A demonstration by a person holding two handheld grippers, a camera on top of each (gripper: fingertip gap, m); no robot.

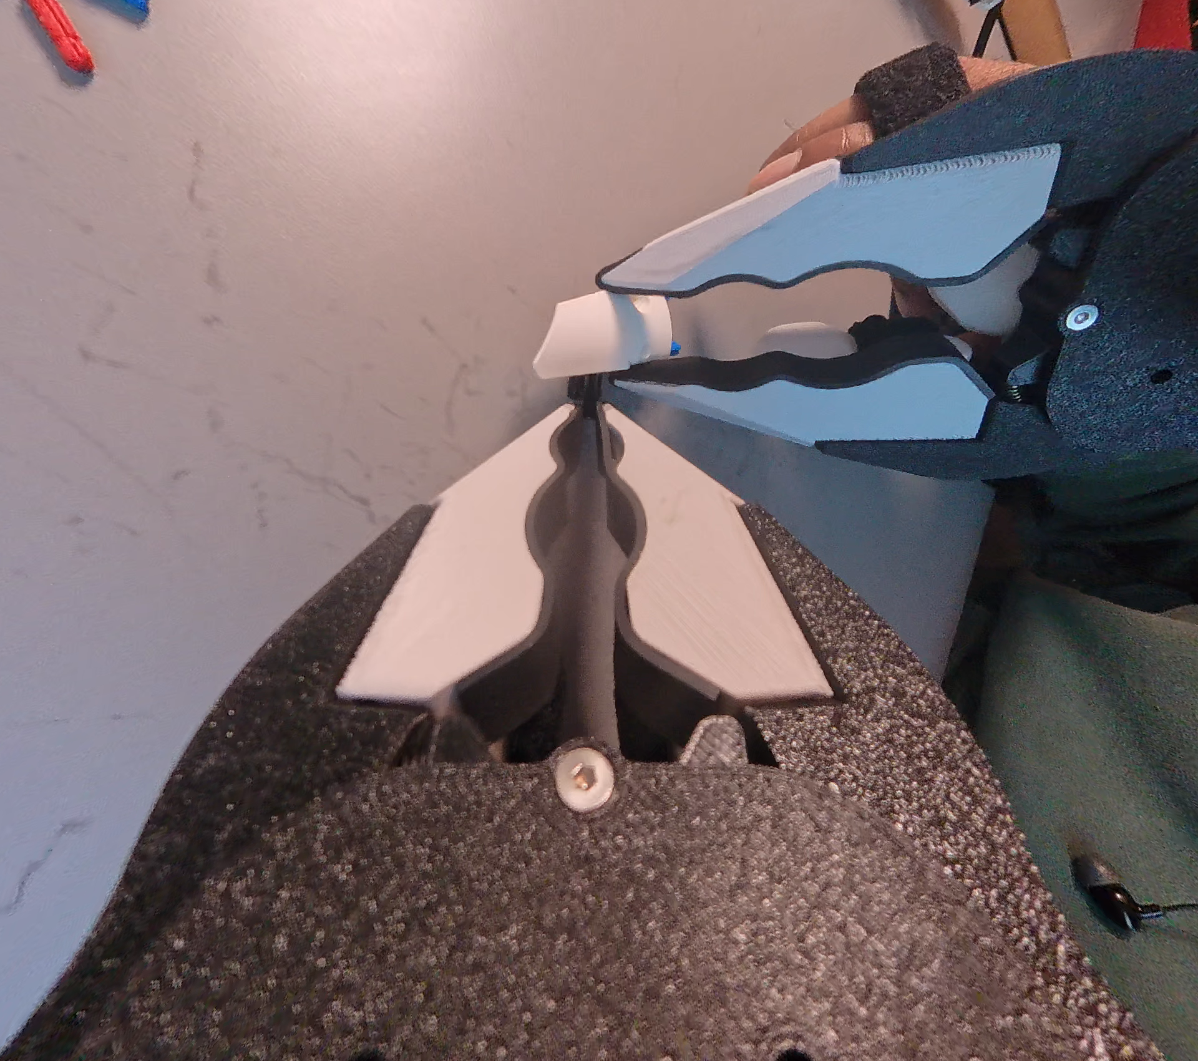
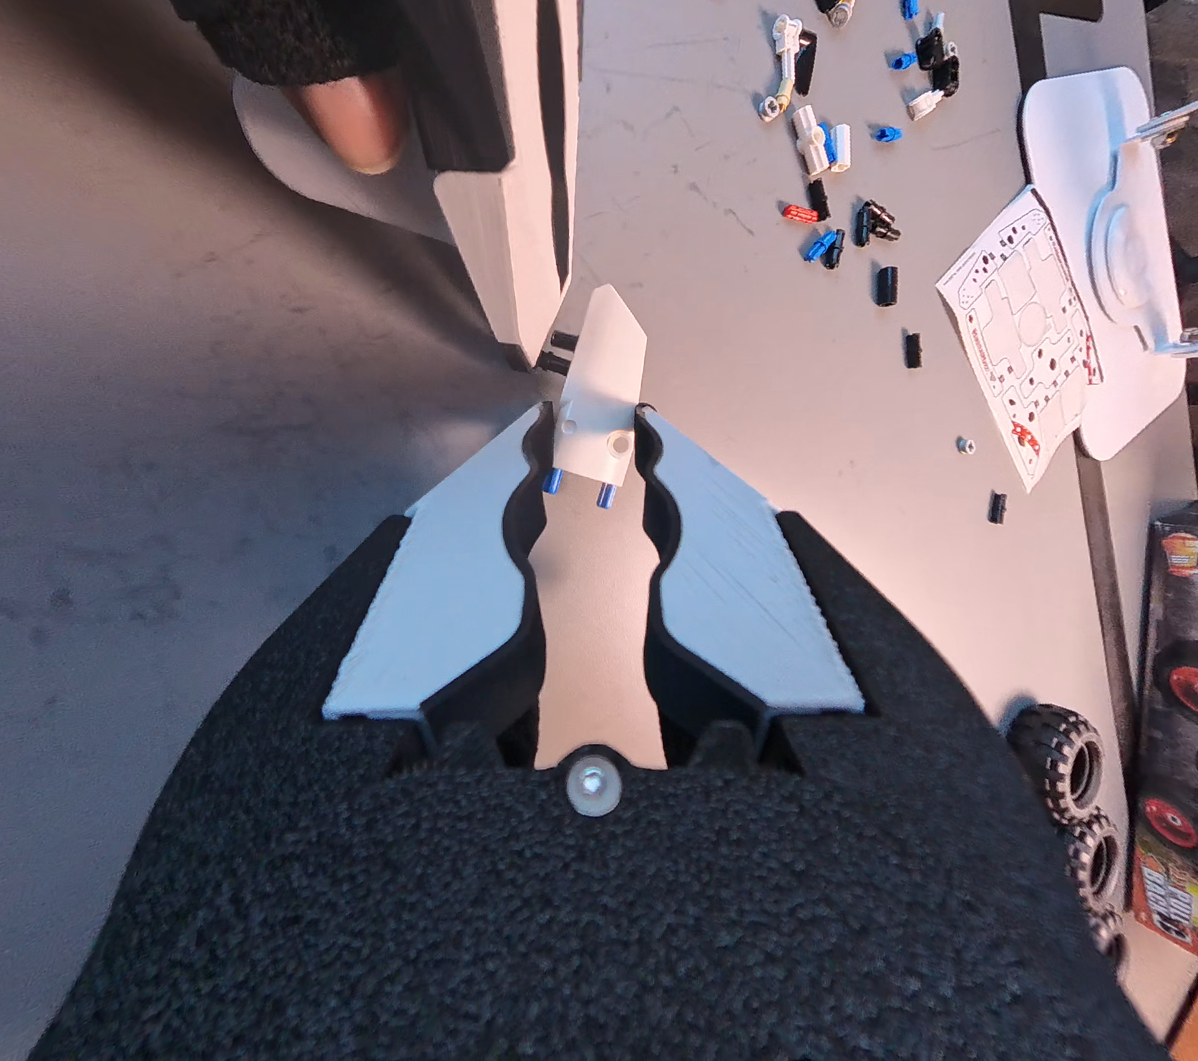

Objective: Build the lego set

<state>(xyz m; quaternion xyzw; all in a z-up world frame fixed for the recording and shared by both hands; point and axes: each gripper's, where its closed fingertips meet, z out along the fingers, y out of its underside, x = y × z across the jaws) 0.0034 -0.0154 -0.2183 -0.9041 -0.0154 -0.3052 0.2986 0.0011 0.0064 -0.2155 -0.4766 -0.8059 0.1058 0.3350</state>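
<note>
At nine o'clock my left gripper (image 1: 588, 404) is pinched shut on a small black pin (image 1: 581, 389), its tip touching the underside of the white pointed panel (image 2: 606, 382). My right gripper (image 2: 588, 427) clamps that panel, with two blue pins (image 2: 551, 481) protruding. At two o'clock loose Lego parts (image 2: 836, 77) scatter over the table (image 2: 713, 317), beside a sticker sheet (image 2: 1018, 343).

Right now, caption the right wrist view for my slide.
Right tongs pinch a white panel with two blue pins above scattered parts.

A pale grey table (image 2: 681, 265), faintly scuffed and veined, fills the room's view under warm pinkish light, its far edge meeting darker floor (image 2: 1167, 58) beyond.
</note>
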